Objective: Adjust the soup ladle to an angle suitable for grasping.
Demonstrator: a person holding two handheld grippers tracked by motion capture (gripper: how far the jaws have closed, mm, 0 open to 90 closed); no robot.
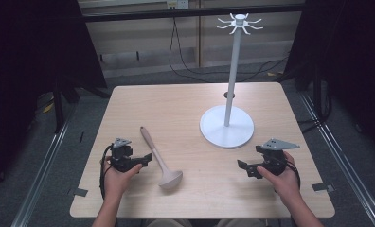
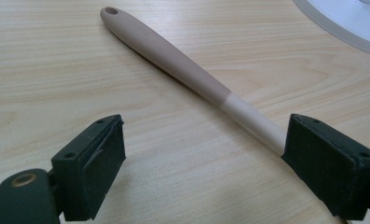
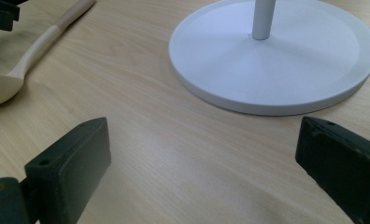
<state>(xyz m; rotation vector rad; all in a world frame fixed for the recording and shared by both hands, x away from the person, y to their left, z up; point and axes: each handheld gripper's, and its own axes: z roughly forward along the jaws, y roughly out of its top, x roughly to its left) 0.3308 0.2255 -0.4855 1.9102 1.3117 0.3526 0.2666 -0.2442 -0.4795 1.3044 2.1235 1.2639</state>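
My left gripper (image 1: 146,158) spread wide beside the beige ladle (image 1: 159,161) near the table's (image 1: 185,101) front edge, my right gripper (image 1: 243,166) likewise released — white hook stand (image 1: 227,125) toward the right edge.

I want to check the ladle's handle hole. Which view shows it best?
The left gripper view: the ladle handle runs close up, hole clear at its far end. The high view shows the whole ladle small; the right gripper view shows its bowl and part of the handle.

A light wooden table (image 1: 185,101) carries a beige ladle (image 1: 159,158) and a white stand (image 1: 227,126).
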